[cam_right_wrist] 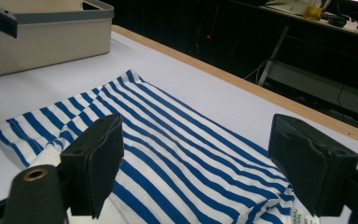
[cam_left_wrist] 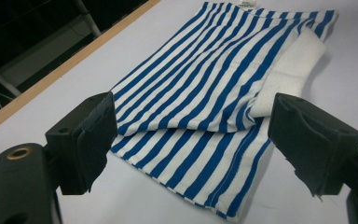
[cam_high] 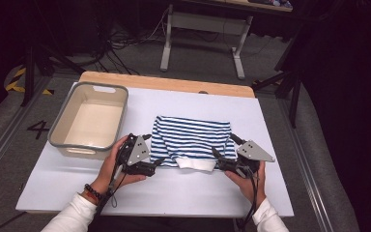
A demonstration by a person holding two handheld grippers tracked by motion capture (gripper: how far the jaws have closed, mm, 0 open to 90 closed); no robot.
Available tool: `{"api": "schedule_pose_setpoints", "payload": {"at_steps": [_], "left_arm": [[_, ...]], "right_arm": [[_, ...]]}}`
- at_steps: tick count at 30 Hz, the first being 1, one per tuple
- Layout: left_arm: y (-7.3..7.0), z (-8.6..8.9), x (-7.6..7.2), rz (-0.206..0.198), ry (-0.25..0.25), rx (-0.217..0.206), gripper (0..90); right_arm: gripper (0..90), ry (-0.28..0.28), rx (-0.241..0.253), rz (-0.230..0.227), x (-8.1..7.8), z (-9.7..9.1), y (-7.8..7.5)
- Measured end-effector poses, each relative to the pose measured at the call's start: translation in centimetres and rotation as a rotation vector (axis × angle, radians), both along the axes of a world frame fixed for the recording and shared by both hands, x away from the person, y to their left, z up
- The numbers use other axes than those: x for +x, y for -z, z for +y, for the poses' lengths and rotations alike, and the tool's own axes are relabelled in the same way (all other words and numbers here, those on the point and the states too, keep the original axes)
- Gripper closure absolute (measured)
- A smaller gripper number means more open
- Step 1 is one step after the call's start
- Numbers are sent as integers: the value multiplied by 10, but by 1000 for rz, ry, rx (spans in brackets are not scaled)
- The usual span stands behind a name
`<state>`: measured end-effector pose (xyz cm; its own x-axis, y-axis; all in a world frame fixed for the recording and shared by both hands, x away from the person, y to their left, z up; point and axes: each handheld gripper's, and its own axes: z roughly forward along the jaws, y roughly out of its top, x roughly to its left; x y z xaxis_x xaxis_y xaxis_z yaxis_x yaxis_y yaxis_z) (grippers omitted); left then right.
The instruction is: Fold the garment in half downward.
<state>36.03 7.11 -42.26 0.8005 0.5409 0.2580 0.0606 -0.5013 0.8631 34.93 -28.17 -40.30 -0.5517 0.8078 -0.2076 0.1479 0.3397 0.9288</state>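
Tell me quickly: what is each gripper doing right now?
Left gripper: open, holding nothing, beside the striped cloth.
Right gripper: open, holding nothing, at the cloth's other side.

High view overhead; gripper views low, close, sharing striped cloth (cam_high: 193, 140).

**A recording lab, not a home**

The bench (cam_high: 174, 193) is a white sheet on a wooden board, set on grey carpet in a dark room. Black stands (cam_high: 290, 92) flank it, and cables (cam_high: 125, 41) trail across the floor behind. Yellow-black hazard tape (cam_high: 15, 79) and a painted number (cam_high: 38, 128) mark the floor at the left. A metal-legged desk (cam_high: 205, 24) holding clutter stands at the back.
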Motion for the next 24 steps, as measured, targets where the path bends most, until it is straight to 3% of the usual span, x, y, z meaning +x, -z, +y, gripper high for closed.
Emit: {"api": "schedule_pose_setpoints", "payload": {"at_steps": [13, 17, 24], "left_arm": [[-2, 15, -16, -9, -4, -28, 139], [1, 20, -20, 1, -3, -36, 134], [8, 32, -30, 13, -18, -63, 123]], "right_arm": [[186, -47, -15, 5, -13, 6, 4], [186, -57, -21, -16, -18, 8, 5], [174, -79, -27, -11, -27, 11, 10]]}}
